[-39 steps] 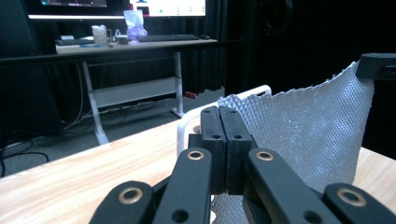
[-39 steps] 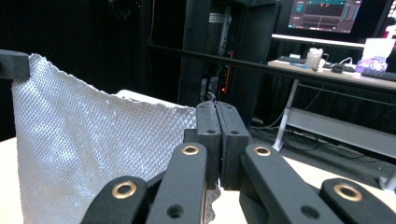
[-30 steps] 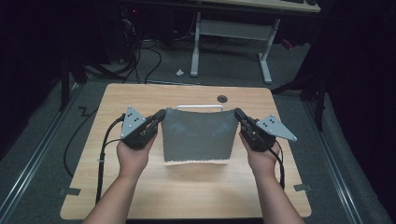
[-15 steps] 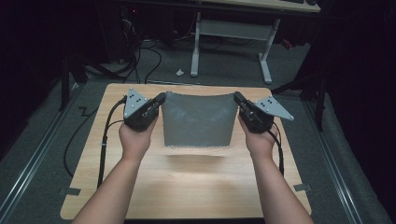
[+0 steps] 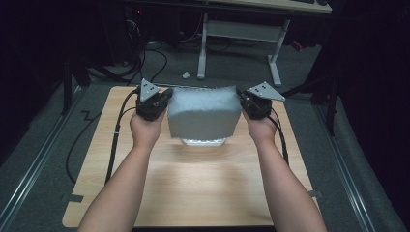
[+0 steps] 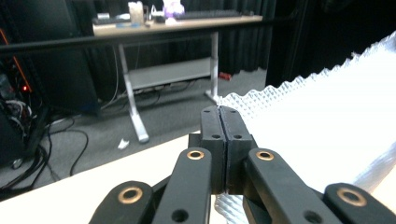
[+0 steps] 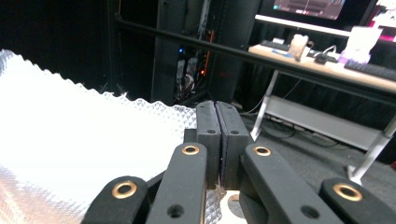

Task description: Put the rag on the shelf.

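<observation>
A silver embossed foil sheet hangs stretched between both grippers above the far half of the wooden table. My left gripper is shut on the sheet's upper left corner. My right gripper is shut on its upper right corner. In the left gripper view the jaws stand pressed together, with the sheet spreading off to the right. In the right gripper view the shut jaws have the sheet spreading to the left. The sheet's lower edge hangs just over the tabletop.
Beyond the table's far edge stands a desk with white legs. Black cables lie on the grey floor at the back left. A metal rail runs along the floor left of the table.
Both hands have carried the sheet away from the person toward the table's far edge. The sheet now hangs more upright, its lower edge farther from the person.
</observation>
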Demonstrator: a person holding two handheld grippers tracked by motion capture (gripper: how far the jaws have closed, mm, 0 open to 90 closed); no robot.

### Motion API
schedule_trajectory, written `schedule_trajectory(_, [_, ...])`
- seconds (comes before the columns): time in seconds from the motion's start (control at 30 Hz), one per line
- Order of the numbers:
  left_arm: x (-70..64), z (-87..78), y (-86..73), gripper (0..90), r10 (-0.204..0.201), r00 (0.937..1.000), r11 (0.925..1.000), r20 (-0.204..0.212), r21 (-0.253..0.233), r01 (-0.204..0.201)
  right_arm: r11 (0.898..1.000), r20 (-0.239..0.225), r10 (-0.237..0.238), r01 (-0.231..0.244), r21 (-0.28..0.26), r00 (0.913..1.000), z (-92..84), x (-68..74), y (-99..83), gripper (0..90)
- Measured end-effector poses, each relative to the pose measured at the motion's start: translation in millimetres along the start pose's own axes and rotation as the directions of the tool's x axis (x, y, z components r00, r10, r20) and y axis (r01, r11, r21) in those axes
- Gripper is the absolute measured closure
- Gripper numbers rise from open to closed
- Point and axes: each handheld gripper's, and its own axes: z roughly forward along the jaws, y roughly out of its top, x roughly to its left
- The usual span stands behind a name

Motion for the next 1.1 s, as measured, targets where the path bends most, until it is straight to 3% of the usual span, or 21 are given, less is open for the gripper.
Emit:
schedule_trajectory(0.17, [6.3, 12.0, -11.9, 89.3, -0.002, 0.9999, 0.9973, 0.016, 0.073, 0.0, 0.999, -0.011, 0.007, -0.006, 0.037, 0.9999, 12.5, -2.0, -8.2, 89.8])
schedule_trajectory(0.33, [8.4, 12.7, -27.9, 89.3, -0.029, 0.9985, 0.9937, 0.046, 0.109, 0.024, 0.998, -0.04, 0.022, -0.02, 0.061, 0.999, 16.4, -0.7, -23.1, 89.8])
schedule_trajectory(0.53, [3.5, 3.6, -45.4, 89.3, -0.054, 0.9947, 0.993, 0.087, 0.11, 0.044, 0.996, -0.073, 0.032, -0.026, 0.083, 0.9968, 10.5, 0.3, -40.1, 89.8])
schedule_trajectory(0.77, [-1.7, -5.3, -60.3, 89.3, -0.056, 0.9917, 0.992, 0.116, 0.119, 0.042, 0.995, -0.09, 0.029, -0.02, 0.099, 0.9955, 2.7, 4.6, -53.9, 89.6])
schedule_trajectory(0.93, [-5.2, -5.8, -69.4, 89.2, -0.073, 0.9862, 0.9902, 0.149, 0.129, 0.054, 0.993, -0.092, 0.042, -0.032, 0.112, 0.9948, -0.4, 6.3, -62.5, 89.7])
schedule_trajectory(1.1, [-6.8, -3.8, -80.2, 89.2, -0.091, 0.9838, 0.9875, 0.154, 0.141, 0.069, 0.992, -0.102, 0.055, -0.043, 0.115, 0.9932, -0.4, 7.9, -74.2, 89.7])
